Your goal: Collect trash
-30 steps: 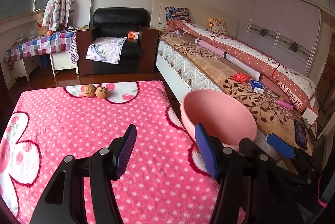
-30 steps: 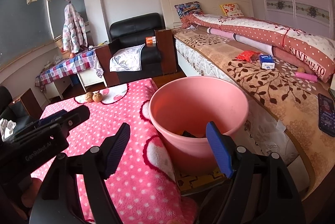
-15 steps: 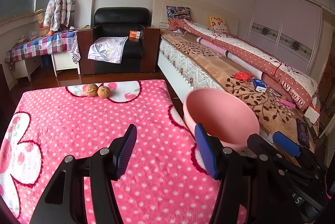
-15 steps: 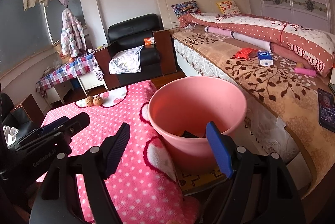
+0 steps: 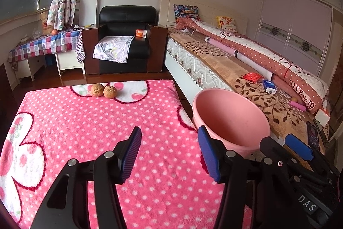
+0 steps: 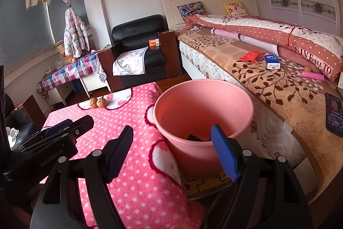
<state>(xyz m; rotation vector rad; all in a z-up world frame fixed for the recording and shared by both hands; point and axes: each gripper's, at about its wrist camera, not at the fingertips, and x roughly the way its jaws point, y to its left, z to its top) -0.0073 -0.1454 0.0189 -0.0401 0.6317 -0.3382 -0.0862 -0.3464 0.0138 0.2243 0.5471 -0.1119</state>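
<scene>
Little has shifted since a second ago: both views are framed almost as they were, and only the left gripper [image 5: 169, 153] has changed, its jaws narrowed a touch and closing now with nothing between them. The right gripper [image 6: 171, 154] is held wide apart and empty, poised above the near rim of the pink bucket [image 6: 246, 104], which stands on the floor between the pink dotted blanket [image 5: 85, 132] and the bed [image 6: 289, 100].

Something dark is seen at the bottom of the bucket, too small to be named. The only loose things left on the blanket are the two walnuts [image 5: 104, 90], touching each other at the far edge on a white flower patch, well apart from both grippers. Whether they count as trash cannot be told, but they look to be the likeliest next pick.

If so, the left gripper is better placed. The jaws would be best opened again, brought low over one nut only, and closed across its widest part so the hard round shell is not squeezed out sideways. The neighbour may be nudged off the edge, so the approach should be made from above, not swept in along the blanket.
</scene>
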